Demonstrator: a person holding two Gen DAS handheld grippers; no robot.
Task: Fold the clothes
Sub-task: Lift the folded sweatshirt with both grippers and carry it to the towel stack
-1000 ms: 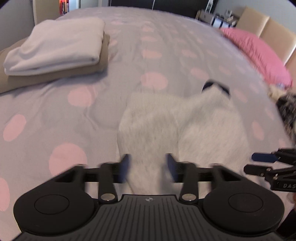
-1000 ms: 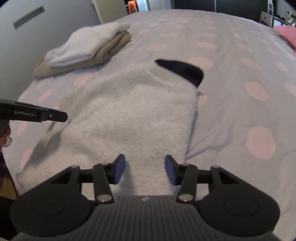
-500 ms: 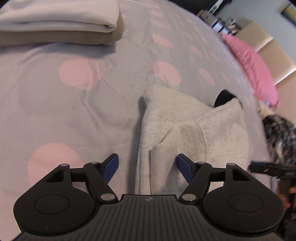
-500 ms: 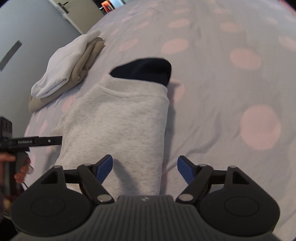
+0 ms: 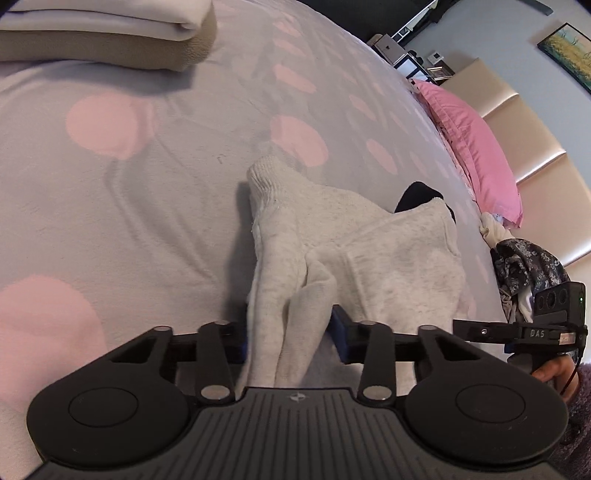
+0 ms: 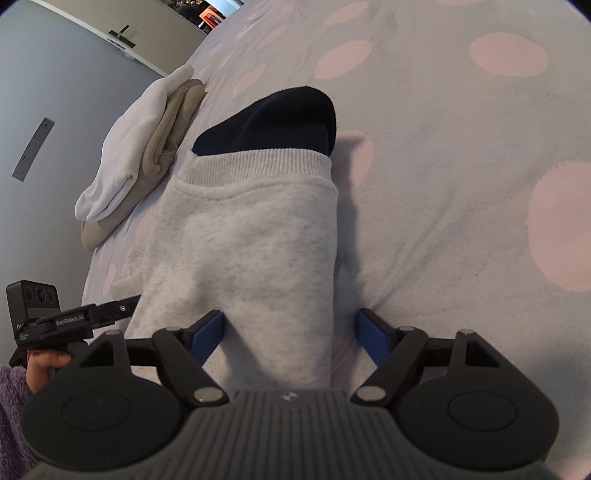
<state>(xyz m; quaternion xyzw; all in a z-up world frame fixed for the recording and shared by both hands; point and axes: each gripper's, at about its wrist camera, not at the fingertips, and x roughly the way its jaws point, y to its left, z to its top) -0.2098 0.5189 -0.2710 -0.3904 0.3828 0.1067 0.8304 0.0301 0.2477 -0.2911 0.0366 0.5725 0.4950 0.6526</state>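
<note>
I see a light grey sweatshirt (image 5: 369,254) lying on a big bed cover (image 5: 147,192) that is pale purple with pink dots. The sweatshirt is folded long and narrow, and something dark blue (image 6: 273,122) sticks out past its ribbed edge at the far end. My left gripper (image 5: 291,339) has its blue fingers (image 5: 341,341) pressed in on a bunch of the grey cloth at the near end, so it has hold of the sweatshirt there. My right gripper (image 6: 291,336) is spread wide, with one blue finger on each side of the near end of the sweatshirt. The fingers (image 6: 207,334) are beside the cloth and not squeezing it, so this one holds nothing. In the right view I can see a hand (image 6: 44,363) in a fuzzy purple sleeve (image 6: 13,410) holding the left tool. Far off to the left on the bed sits a neat stack: a white folded cloth (image 5: 107,16) on top of a tan folded cloth (image 5: 110,50). A pink pillow (image 5: 476,147) lies at the right side of the bed, and a dark flowery cloth (image 5: 528,266) sits just below it.
</note>
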